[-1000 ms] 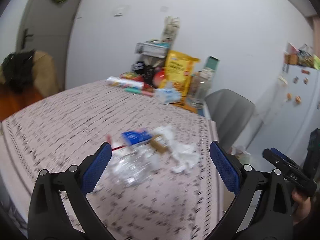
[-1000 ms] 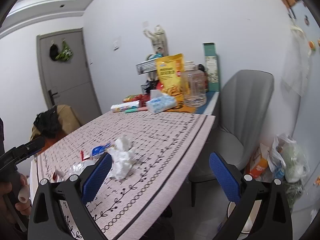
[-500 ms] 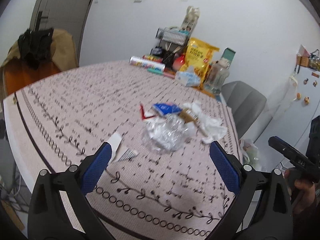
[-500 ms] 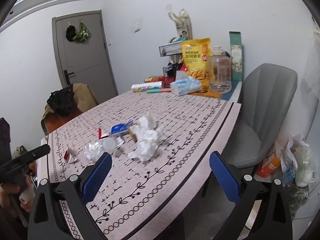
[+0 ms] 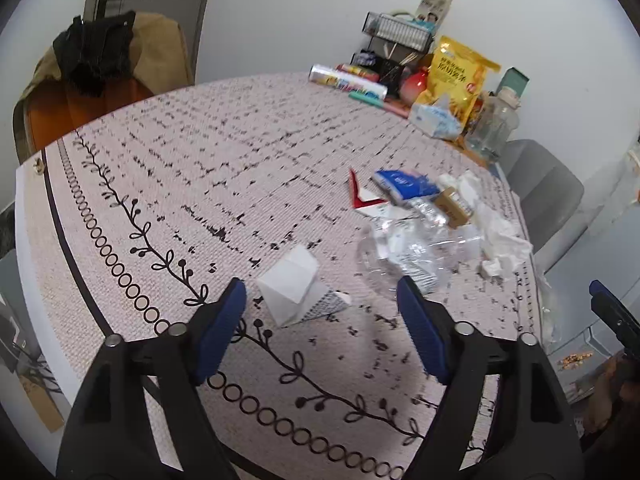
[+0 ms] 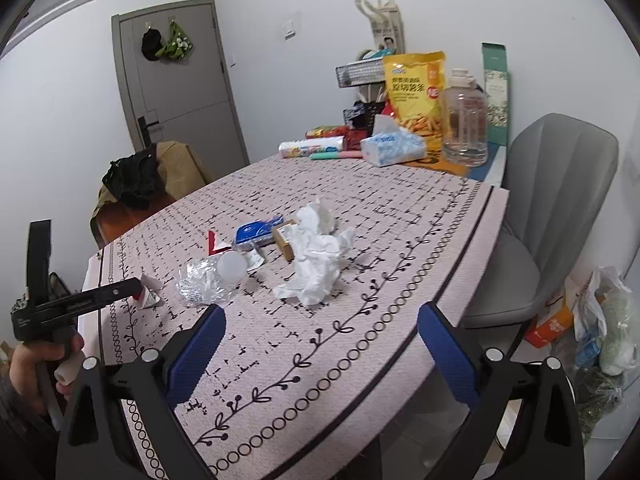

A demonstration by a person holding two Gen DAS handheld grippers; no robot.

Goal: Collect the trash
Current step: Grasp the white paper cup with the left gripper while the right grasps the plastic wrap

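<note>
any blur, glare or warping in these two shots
Left wrist view: fisheye bends the tablecloth border, the print smears with motion blur, and the left gripper casts a soft shadow. Right wrist view: sharper, the door frame bows, light is flat, no strong glare.

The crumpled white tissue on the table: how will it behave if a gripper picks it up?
The crumpled white tissue looks soft and loosely wadded, so it probably squashes flat between pads. It seems very light; a push would likely slide it, not roll it.

yellow snack bag [image 6: 415, 94], grey chair [image 6: 554, 208], door [image 6: 180, 80]
</note>
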